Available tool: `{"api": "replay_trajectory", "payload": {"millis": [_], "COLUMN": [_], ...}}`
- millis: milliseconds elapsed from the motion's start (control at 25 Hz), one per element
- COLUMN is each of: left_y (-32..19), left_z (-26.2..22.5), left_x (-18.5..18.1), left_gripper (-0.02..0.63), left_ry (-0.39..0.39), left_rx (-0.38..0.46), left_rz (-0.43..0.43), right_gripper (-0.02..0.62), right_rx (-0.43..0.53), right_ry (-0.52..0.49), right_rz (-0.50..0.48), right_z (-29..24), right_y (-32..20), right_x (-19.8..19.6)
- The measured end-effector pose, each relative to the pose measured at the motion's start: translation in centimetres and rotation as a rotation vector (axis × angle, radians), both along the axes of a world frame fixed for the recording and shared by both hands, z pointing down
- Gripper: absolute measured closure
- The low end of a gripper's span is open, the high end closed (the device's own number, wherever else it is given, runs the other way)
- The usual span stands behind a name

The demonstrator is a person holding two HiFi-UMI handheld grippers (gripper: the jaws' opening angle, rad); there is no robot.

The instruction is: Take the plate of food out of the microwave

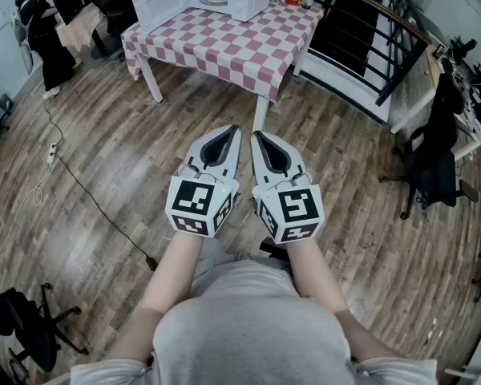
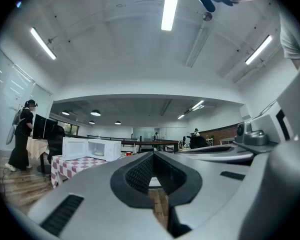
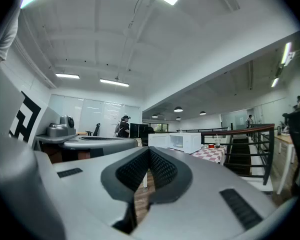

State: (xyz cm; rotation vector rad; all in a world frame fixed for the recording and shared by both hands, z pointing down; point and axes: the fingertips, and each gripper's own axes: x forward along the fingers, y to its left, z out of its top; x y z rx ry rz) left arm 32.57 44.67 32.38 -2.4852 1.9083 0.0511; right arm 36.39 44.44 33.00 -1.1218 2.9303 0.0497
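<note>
The left gripper (image 1: 232, 129) has its jaws closed together with nothing between them. The right gripper (image 1: 256, 135) is likewise closed and empty. Both are held side by side, just apart, ahead of the torso (image 1: 248, 327), tips forward and converging slightly. The left forearm (image 1: 172, 275) and right forearm (image 1: 314, 275) are bare.

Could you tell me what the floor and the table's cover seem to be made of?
The floor looks like wood or laminate: brown grained planks, slight sheen. The table's cover seems cloth or vinyl: red-and-white checks, hanging over the edges.
</note>
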Motion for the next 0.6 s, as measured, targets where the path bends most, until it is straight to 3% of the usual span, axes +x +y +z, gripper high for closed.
{"api": "replay_trajectory", "payload": {"millis": [600], "left_y": [-3.9], "left_z": [-0.5], "left_x": [-4.6], "left_gripper": [0.603], "left_ry": [-0.002], "left_rx": [0.034], "left_rz": [0.023], "right_gripper": [0.571], "right_rx": [-0.002], "right_ry": [0.004], "right_rz": [0.032], "right_z": [0.1], "right_y": [-4.1], "right_x": [-4.4]}}
